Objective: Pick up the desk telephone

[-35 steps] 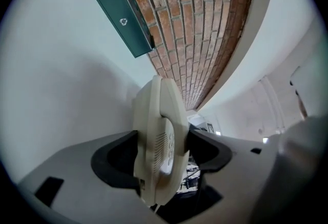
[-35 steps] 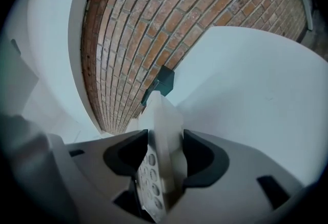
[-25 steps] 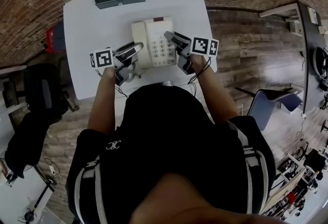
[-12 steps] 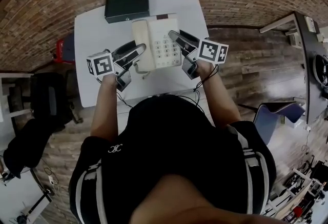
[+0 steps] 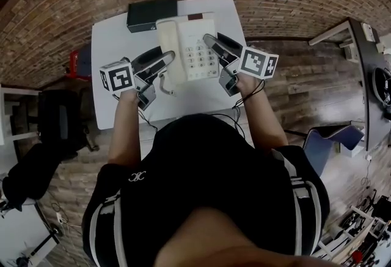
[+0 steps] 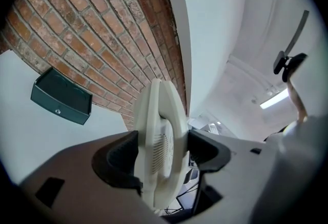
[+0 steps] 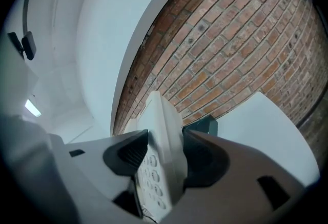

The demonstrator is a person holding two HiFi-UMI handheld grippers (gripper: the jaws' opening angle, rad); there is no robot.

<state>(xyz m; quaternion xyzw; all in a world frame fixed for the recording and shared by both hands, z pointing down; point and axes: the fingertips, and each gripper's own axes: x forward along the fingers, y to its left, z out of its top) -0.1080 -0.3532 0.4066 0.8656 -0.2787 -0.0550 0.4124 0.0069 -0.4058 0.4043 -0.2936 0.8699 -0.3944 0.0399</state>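
the left gripper (image 6: 161,152) is clamped on the handset side, the right gripper (image 7: 160,154) on the keypad edge, of the cream plastic desk telephone (image 5: 190,46), held between them, apparently lifted over the white table (image 5: 110,46). if either edge grip is loosened, it could be tipped and dropped near the dark green box (image 5: 146,13).

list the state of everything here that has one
desk telephone: gripped on both sides, handset seated in its cradle
left gripper: shut on the desk telephone's handset side
right gripper: shut on the desk telephone's keypad side
dark box: closed, flat on the table
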